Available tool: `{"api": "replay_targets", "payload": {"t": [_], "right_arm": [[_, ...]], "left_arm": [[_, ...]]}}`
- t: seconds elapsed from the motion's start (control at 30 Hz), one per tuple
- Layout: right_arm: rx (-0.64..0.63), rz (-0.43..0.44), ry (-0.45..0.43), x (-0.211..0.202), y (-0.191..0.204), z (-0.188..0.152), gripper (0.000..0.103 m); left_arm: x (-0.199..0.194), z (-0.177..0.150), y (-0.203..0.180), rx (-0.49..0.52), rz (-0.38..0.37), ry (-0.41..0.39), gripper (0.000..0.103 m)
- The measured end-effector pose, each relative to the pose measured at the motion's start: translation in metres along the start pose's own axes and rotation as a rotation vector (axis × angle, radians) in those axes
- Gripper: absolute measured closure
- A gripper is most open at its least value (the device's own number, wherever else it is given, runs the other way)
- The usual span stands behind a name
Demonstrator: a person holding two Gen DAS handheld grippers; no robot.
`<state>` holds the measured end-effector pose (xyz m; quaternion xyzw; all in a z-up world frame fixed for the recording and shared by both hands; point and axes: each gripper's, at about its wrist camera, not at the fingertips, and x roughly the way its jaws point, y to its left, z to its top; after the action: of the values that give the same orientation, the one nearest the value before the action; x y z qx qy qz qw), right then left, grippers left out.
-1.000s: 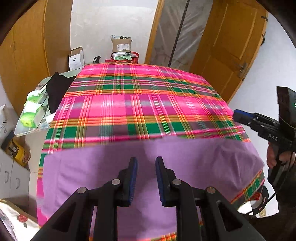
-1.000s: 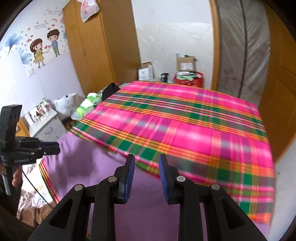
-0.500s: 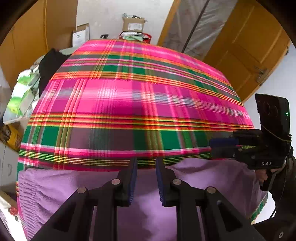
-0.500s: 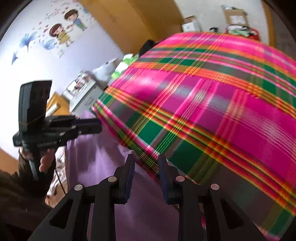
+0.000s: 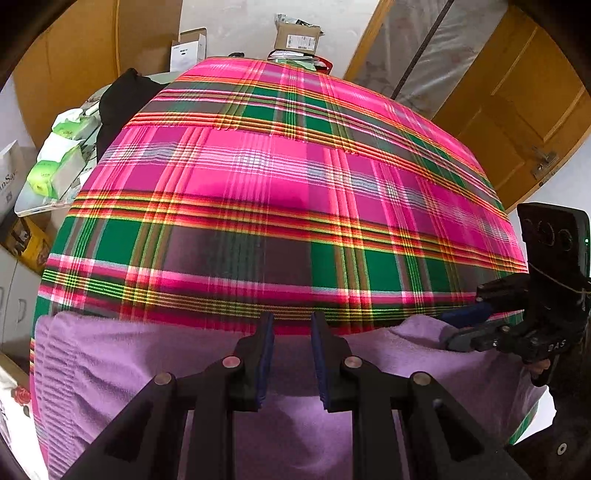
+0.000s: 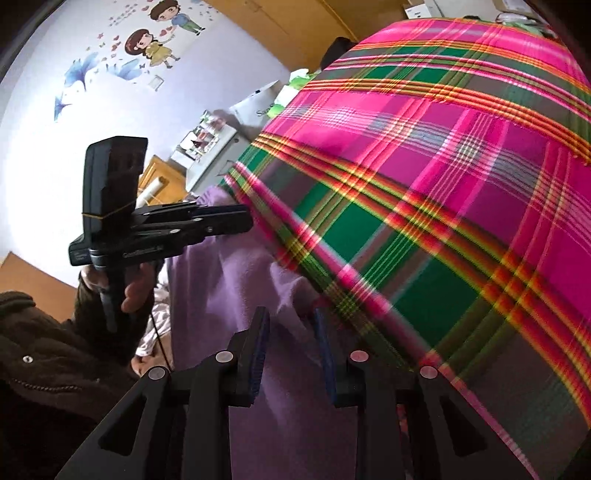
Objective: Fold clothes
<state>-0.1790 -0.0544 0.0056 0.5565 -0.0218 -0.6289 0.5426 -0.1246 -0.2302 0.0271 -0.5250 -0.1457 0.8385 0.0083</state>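
Observation:
A purple cloth (image 5: 147,365) lies flat along the near edge of a bed with a pink, green and orange plaid cover (image 5: 280,177). My left gripper (image 5: 291,321) hovers over the middle of the cloth's far edge, open with a narrow gap and nothing between its fingers. It also shows in the right wrist view as the left gripper (image 6: 242,218), held by a hand (image 6: 136,288). My right gripper (image 6: 291,317) is at the cloth's right far corner with its jaws closing. A raised fold of the purple cloth (image 6: 240,273) stands between its fingertips. The left wrist view shows the right gripper (image 5: 461,328) at that corner.
A side table with tissue packs (image 5: 59,162) and a black garment (image 5: 122,99) stands left of the bed. Cardboard boxes (image 5: 295,35) sit beyond its far end. A wooden door (image 5: 517,110) is at the right, a wardrobe (image 5: 92,44) at the far left.
Both grippers have come down and closer to the purple cloth's far edge. The right one tipped downward onto the cloth's corner and its jaws narrowed slightly.

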Motion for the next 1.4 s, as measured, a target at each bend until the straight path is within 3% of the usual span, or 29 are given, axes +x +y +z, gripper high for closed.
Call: {"api": "replay_targets", "payload": {"t": [0.1, 0.23, 0.57, 0.9, 1.2, 1.33, 1.4], "right_arm": [[-0.004, 0.024, 0.018, 0.002, 0.005, -0.001, 0.092], [-0.015, 0.031, 0.019, 0.0, 0.014, -0.004, 0.097], [-0.049, 0.086, -0.033, -0.01, 0.047, -0.017, 0.099], [-0.002, 0.095, -0.05, 0.004, 0.057, -0.031, 0.099], [0.129, 0.133, -0.053, 0.013, 0.05, -0.036, 0.095], [0.171, 0.138, -0.058, 0.009, 0.043, -0.035, 0.077], [0.207, 0.149, -0.043, 0.013, 0.038, -0.034, 0.074]], "left_arm": [[0.0, 0.0, 0.0, 0.0, 0.0, -0.001, 0.082], [-0.002, 0.001, -0.003, 0.011, -0.005, -0.004, 0.082], [-0.014, -0.001, -0.018, 0.044, -0.049, -0.028, 0.082], [-0.014, -0.013, -0.04, 0.076, -0.153, -0.01, 0.082], [-0.005, -0.027, -0.043, 0.071, -0.173, 0.03, 0.082], [-0.006, -0.031, -0.035, 0.046, -0.179, 0.029, 0.082], [-0.007, -0.032, -0.032, 0.037, -0.184, 0.024, 0.082]]}}
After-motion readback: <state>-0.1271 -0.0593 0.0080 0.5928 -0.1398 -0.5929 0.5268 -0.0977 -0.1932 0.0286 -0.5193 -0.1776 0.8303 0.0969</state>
